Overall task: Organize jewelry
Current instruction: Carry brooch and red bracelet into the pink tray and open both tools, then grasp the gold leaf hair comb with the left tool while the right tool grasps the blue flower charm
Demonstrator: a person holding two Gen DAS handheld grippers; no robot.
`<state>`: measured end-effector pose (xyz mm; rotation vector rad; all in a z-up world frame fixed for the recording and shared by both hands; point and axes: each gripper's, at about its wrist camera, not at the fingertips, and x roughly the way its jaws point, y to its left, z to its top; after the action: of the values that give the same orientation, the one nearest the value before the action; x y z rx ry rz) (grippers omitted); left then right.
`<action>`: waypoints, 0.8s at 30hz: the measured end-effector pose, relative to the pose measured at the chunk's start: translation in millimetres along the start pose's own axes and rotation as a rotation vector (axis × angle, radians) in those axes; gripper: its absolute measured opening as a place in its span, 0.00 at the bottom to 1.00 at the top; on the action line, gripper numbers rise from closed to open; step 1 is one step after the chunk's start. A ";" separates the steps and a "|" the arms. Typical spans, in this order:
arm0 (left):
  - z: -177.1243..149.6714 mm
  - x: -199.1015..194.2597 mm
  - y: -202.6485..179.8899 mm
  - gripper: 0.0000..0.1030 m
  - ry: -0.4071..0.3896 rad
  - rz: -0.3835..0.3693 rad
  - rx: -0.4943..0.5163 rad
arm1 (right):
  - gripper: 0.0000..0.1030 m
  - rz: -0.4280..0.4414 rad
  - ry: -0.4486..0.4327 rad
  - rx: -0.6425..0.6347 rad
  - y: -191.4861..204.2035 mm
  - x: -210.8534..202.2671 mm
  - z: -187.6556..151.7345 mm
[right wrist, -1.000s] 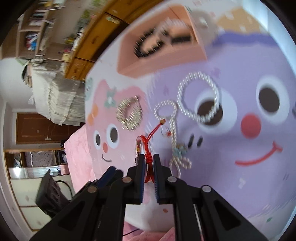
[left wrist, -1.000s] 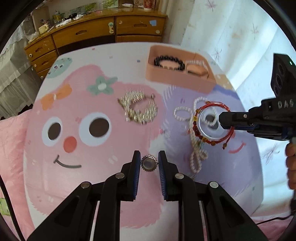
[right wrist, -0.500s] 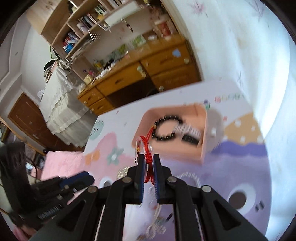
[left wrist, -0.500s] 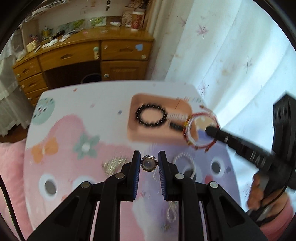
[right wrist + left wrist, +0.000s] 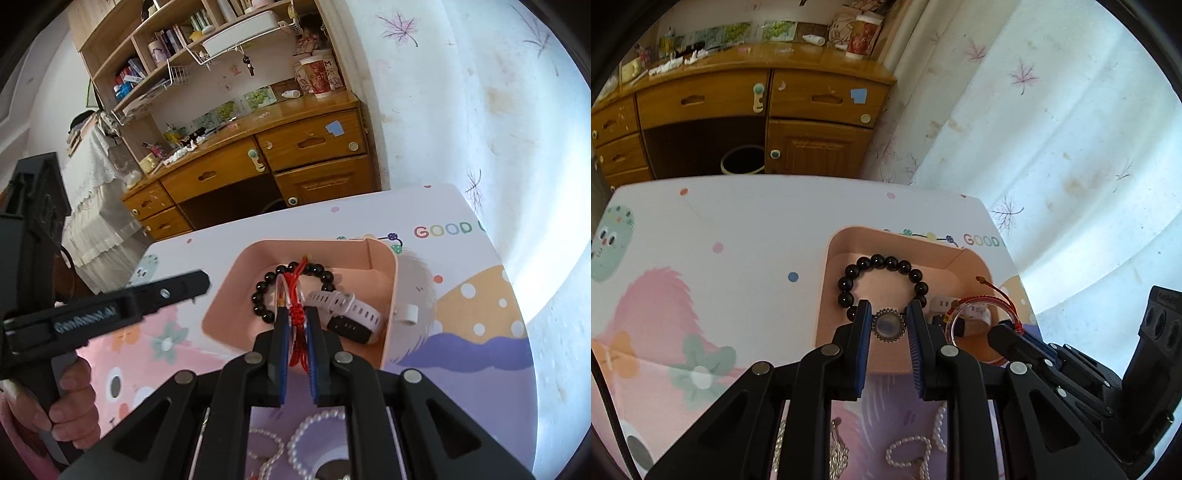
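Observation:
My left gripper (image 5: 888,325) is shut on a round silver brooch (image 5: 888,326) and holds it over the near edge of the pink tray (image 5: 827,295). My right gripper (image 5: 295,325) is shut on a red cord bracelet (image 5: 295,314) with a clear ring, held over the same tray (image 5: 218,314); it also shows in the left wrist view (image 5: 982,314). In the tray lie a black bead bracelet (image 5: 882,262) and a white watch (image 5: 351,314).
Pearl strands (image 5: 310,439) and a silver chain (image 5: 836,450) lie on the cartoon-print table mat (image 5: 701,229) below the grippers. A wooden desk (image 5: 738,110) stands behind the table and a curtain (image 5: 1052,129) hangs at the right.
Both grippers have moved forward from the middle of the mat to the pink tray, carrying the brooch and the red bracelet, and now hang over it.

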<state>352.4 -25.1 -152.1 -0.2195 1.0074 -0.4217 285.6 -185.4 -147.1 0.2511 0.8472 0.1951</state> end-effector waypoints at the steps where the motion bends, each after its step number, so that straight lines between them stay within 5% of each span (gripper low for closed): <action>1: -0.7 3.7 2.3 0.21 -0.001 0.004 -0.007 | 0.08 0.004 0.004 0.003 -0.1 2.1 -0.4; 2: -1.6 5.0 2.8 0.27 0.002 0.015 -0.011 | 0.09 0.001 0.013 0.009 -0.3 5.3 -1.0; 4: -2.7 5.0 3.6 0.56 0.002 0.037 -0.002 | 0.16 -0.016 0.046 0.021 -0.8 9.6 -2.2; 6: -4.5 -1.3 5.3 0.57 -0.011 0.048 0.007 | 0.32 -0.020 0.040 0.035 -2.0 6.4 -3.5; 8: -5.3 -7.7 8.0 0.58 -0.012 0.067 0.012 | 0.37 -0.008 0.004 0.048 -2.9 -4.1 -6.1; 16: -13.6 -56.2 33.9 0.80 -0.040 0.165 0.002 | 0.44 -0.042 -0.019 0.028 1.0 -42.3 -24.2; 24: -32.8 -99.8 48.3 0.85 -0.011 0.237 0.029 | 0.57 -0.050 -0.009 0.053 2.1 -80.5 -60.4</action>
<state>289.8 62.6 -110.2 -0.0746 1.0024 -0.2189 187.5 -196.5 -127.4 0.2798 0.8499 0.1251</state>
